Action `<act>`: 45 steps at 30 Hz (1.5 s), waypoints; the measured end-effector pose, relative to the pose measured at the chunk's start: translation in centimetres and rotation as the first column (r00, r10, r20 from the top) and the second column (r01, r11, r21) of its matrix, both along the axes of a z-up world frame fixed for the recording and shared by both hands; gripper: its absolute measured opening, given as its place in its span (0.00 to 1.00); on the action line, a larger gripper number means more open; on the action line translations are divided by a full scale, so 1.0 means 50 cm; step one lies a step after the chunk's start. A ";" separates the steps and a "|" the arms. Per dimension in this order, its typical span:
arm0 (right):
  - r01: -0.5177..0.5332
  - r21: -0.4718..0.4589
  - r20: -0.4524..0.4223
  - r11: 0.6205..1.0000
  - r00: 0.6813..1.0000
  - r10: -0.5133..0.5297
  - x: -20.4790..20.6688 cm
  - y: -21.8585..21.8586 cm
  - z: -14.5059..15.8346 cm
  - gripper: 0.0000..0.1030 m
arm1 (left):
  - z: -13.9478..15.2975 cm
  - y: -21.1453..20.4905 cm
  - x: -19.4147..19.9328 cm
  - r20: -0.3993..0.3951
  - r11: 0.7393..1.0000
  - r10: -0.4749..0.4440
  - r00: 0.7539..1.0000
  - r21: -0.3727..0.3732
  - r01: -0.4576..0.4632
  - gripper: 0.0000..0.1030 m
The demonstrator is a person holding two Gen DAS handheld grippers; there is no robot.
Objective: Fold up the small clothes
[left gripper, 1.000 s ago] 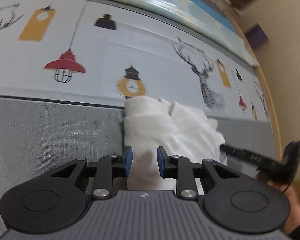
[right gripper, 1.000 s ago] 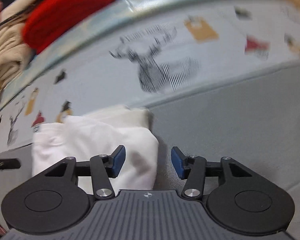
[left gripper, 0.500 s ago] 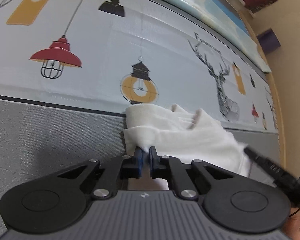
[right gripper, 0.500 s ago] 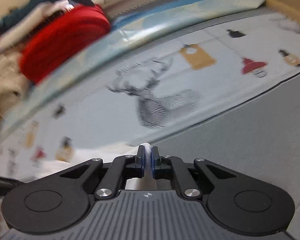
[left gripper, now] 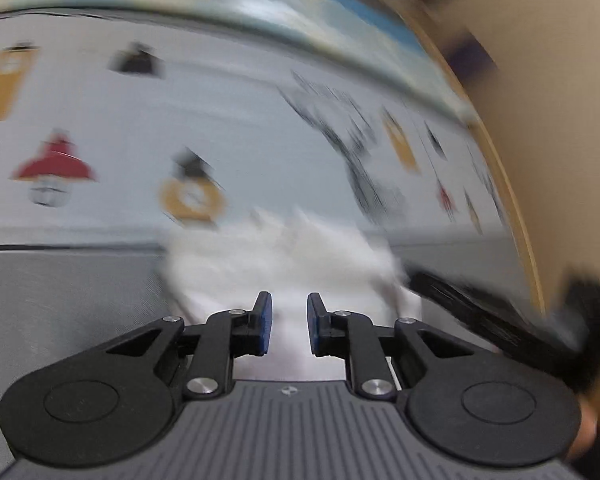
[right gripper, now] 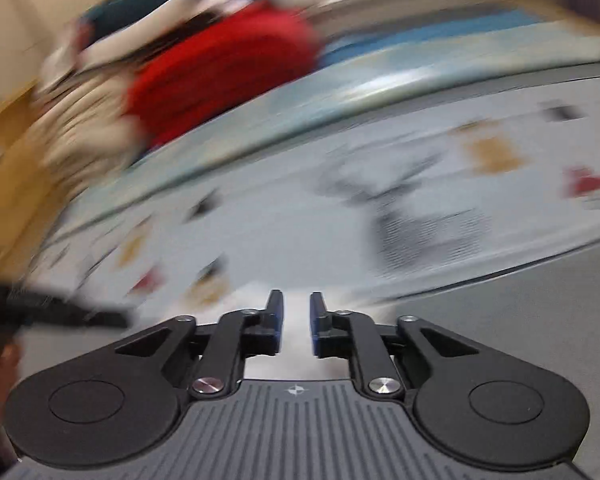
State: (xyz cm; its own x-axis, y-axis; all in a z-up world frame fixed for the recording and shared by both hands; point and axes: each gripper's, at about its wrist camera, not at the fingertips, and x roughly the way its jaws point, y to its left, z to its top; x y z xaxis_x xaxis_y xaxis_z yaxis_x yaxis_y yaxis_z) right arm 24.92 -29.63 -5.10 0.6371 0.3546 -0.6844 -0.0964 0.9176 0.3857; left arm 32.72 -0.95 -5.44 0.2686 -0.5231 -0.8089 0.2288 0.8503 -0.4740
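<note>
A small white garment (left gripper: 284,252) lies bunched where the grey mat (left gripper: 60,304) meets the patterned sheet (left gripper: 228,120). My left gripper (left gripper: 288,320) hovers over its near edge. Its jaws are opening, with white cloth showing in the gap and the blue pads not pressing on it. My right gripper (right gripper: 296,320) is also opening over the same white garment (right gripper: 252,296), and its pads are clear of the cloth. Each gripper shows as a dark blur in the other's view, the right gripper (left gripper: 480,312) beside the garment. Both views are smeared by motion.
The sheet is printed with lamps and a deer (right gripper: 428,216). A red folded pile (right gripper: 220,72) and beige clothes (right gripper: 84,132) sit at the far edge, beyond a blue-and-cream strip (left gripper: 300,36). A wooden rim (left gripper: 516,208) bounds the right side.
Half a second ago both grippers were pinched shut on the white cloth. Now both pairs of jaws stand apart and the cloth is let go. Both views have swung and blurred.
</note>
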 end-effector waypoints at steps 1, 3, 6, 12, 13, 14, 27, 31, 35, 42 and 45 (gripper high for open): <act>-0.043 -0.022 -0.023 0.999 0.999 0.042 0.006 0.020 -0.015 0.15 | -0.011 -0.021 -0.010 -0.015 0.997 -0.070 0.997 0.034 0.070 0.18; -0.062 -0.130 -0.094 0.990 0.994 0.050 0.024 0.053 -0.059 0.10 | -0.049 -0.050 -0.028 -0.057 0.979 -0.158 0.986 0.123 0.164 0.17; -0.020 -0.205 -0.138 0.979 0.990 -0.009 0.057 0.059 -0.109 0.00 | -0.087 -0.076 -0.044 -0.025 0.953 -0.193 0.981 0.233 0.193 0.11; 0.030 -0.271 -0.113 0.962 0.992 -0.063 0.077 0.075 -0.125 0.00 | -0.093 -0.046 -0.013 0.045 0.968 -0.070 0.997 0.246 0.057 0.11; 0.023 -0.277 -0.112 0.961 0.992 -0.056 0.075 0.074 -0.124 0.00 | -0.099 -0.041 -0.006 0.059 0.961 -0.048 0.997 0.274 0.030 0.10; 0.019 -0.271 -0.112 0.963 0.992 -0.051 0.073 0.067 -0.120 0.00 | -0.111 -0.032 0.004 0.061 0.955 -0.018 0.998 0.298 -0.001 0.06; -0.100 -0.154 -0.104 0.983 0.991 0.085 -0.063 0.025 0.036 0.26 | 0.008 -0.075 -0.060 0.139 0.982 -0.181 0.974 0.081 0.171 0.12; -0.203 -0.322 -0.259 0.925 0.958 0.120 -0.132 0.047 -0.031 0.26 | -0.074 -0.141 -0.122 0.062 0.879 -0.381 0.923 0.334 0.340 0.09; -0.062 -0.319 -0.284 0.946 0.958 -0.033 -0.166 -0.003 -0.047 0.45 | -0.012 -0.136 -0.164 0.129 0.903 -0.339 0.932 0.321 0.284 0.12; -0.097 -0.344 -0.321 0.934 0.947 -0.020 -0.243 0.000 -0.059 0.43 | -0.072 -0.143 -0.277 0.083 0.830 -0.409 0.909 0.447 0.333 0.13; 0.015 -0.302 -0.354 0.953 0.926 -0.127 -0.263 -0.042 -0.090 0.46 | -0.053 -0.141 -0.300 0.128 0.850 -0.370 0.920 0.446 0.280 0.13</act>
